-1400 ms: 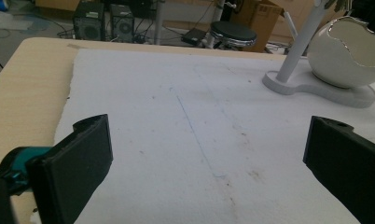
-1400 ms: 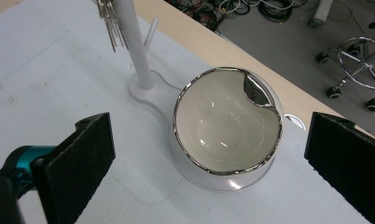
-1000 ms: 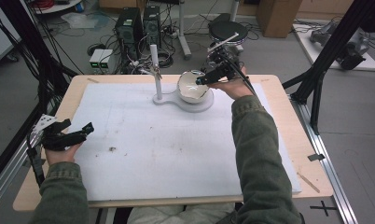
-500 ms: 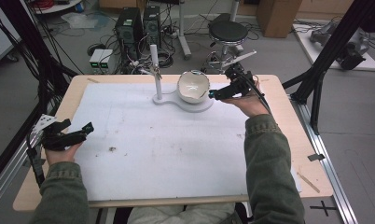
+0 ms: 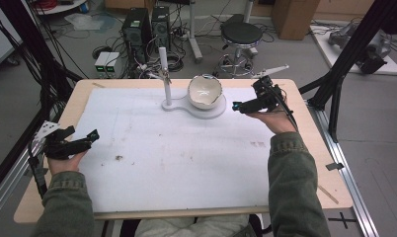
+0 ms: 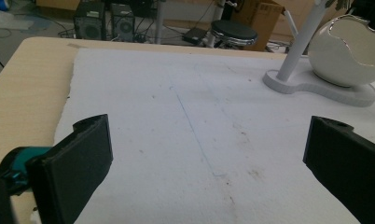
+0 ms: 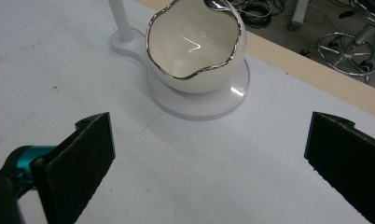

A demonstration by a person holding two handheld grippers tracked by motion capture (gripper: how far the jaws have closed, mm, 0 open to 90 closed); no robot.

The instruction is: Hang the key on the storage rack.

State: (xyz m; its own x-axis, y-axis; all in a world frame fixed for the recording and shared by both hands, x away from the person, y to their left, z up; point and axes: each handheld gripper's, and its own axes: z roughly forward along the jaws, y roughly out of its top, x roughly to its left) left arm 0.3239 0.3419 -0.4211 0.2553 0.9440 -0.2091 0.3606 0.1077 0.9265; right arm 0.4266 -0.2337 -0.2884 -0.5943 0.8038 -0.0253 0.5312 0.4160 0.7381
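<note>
A white egg-shaped bowl (image 5: 205, 92) with a silver rim sits on a white stand base (image 5: 221, 109) beside a thin upright post (image 5: 163, 74), at the back middle of the white mat (image 5: 177, 158). My right gripper (image 5: 247, 96) hovers just right of the bowl, apart from it, jaws wide open and holding nothing. In the right gripper view the bowl (image 7: 195, 42) lies ahead of the open gripper (image 7: 204, 168), its hollow facing me. My left gripper (image 5: 80, 136) rests open at the mat's left edge. The left gripper view has the gripper (image 6: 204, 172) open over bare mat, with the bowl (image 6: 349, 51) far right.
The wooden table (image 5: 70, 106) extends past the mat on all sides. A small dark speck (image 5: 119, 158) marks the mat near the left hand. Behind the table stand computer towers (image 5: 147, 24) and a stool (image 5: 242, 34). Black frame posts (image 5: 344, 64) rise at the right.
My right gripper has drawn back from the bowl's rim, moving right and toward the person, now clear of the bowl. The left gripper has stayed put.
</note>
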